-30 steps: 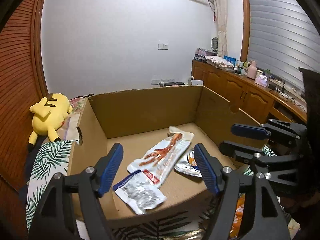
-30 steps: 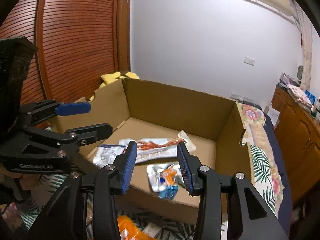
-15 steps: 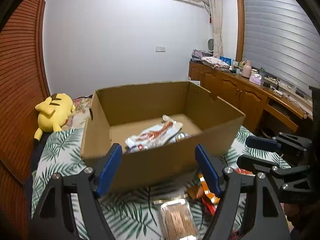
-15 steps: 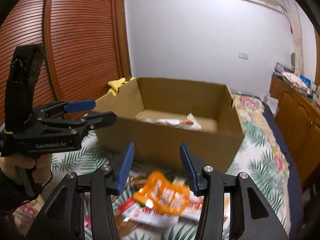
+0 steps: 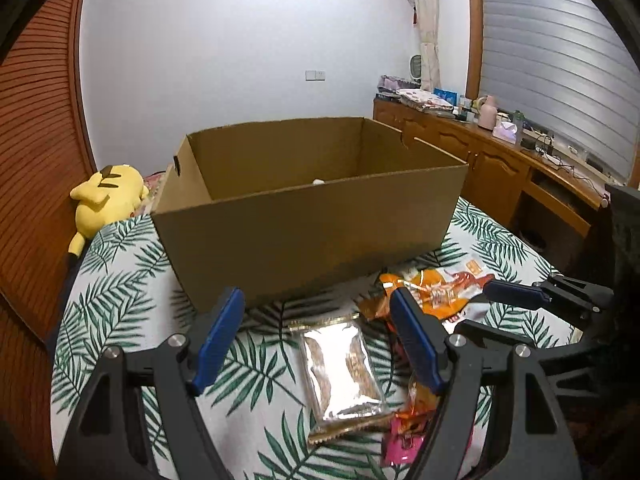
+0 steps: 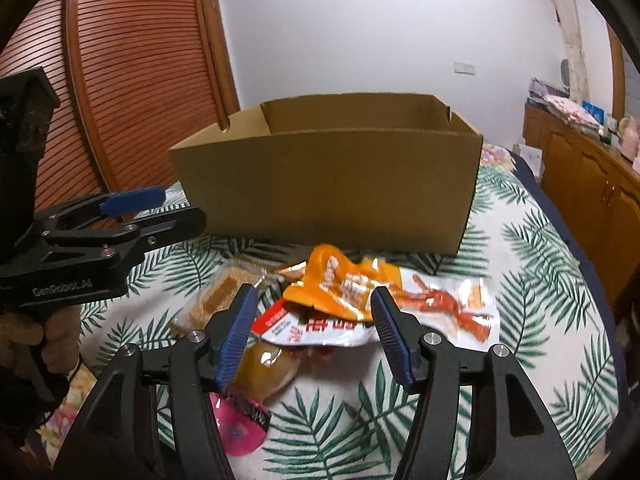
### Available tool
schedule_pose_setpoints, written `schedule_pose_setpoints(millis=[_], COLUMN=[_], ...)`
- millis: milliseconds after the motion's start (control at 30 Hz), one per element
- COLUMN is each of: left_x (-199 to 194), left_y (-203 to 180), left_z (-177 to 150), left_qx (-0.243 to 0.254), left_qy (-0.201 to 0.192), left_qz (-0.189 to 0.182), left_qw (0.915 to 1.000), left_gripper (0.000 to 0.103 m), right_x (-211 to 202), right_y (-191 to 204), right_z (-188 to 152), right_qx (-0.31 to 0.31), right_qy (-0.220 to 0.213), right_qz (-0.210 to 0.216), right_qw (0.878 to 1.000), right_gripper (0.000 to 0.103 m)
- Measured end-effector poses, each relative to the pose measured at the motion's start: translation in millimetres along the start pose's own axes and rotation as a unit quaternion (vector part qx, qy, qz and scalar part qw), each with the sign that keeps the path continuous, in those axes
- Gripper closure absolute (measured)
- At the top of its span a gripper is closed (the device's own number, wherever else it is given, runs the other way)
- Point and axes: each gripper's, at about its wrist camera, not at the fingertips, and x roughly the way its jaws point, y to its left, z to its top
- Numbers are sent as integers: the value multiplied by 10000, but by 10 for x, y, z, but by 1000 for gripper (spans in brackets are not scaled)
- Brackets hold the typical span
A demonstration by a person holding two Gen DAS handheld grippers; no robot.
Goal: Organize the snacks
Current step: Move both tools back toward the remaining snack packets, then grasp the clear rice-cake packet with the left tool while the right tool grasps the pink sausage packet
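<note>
A brown cardboard box (image 5: 304, 236) (image 6: 328, 196) stands open on the leaf-print bed. In front of it lies a pile of snack packets: a clear packet of brown biscuits (image 5: 342, 368) (image 6: 218, 300), an orange packet (image 5: 436, 292) (image 6: 340, 280), a white packet with red chicken feet print (image 6: 448, 304), a pink packet (image 5: 402, 436) (image 6: 240, 428). My left gripper (image 5: 316, 340) is open and empty above the biscuit packet. My right gripper (image 6: 312, 332) is open and empty above the orange and white packets. Each gripper shows in the other's view.
A yellow Pikachu plush (image 5: 108, 196) lies at the bed's far left by the wooden sliding doors (image 6: 132, 80). A wooden cabinet (image 5: 500, 172) with clutter on top runs along the right wall.
Both grippers have pulled back and down from over the box to the snack pile in front of it. The box's inside has dropped out of sight.
</note>
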Motion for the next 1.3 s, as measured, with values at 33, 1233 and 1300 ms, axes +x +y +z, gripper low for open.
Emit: schedule_pose_setpoints(millis=[33, 1233, 1300], left_x=[-10, 4, -7], left_y=[11, -17, 10], left_z=[-24, -465, -475], left_qx=[-34, -332, -353], left_qy=[13, 332, 327], left_qz=[1, 58, 85], left_qw=[10000, 9989, 9988], left_gripper=[27, 27, 27], right_x=[-3, -99, -68], right_y=[8, 160, 183], right_z=[-37, -470, -464], right_qx=[27, 494, 527], right_qy=[10, 324, 348], right_qz=[-13, -49, 14], right_qw=[10000, 9982, 9980], right_gripper=[42, 39, 39])
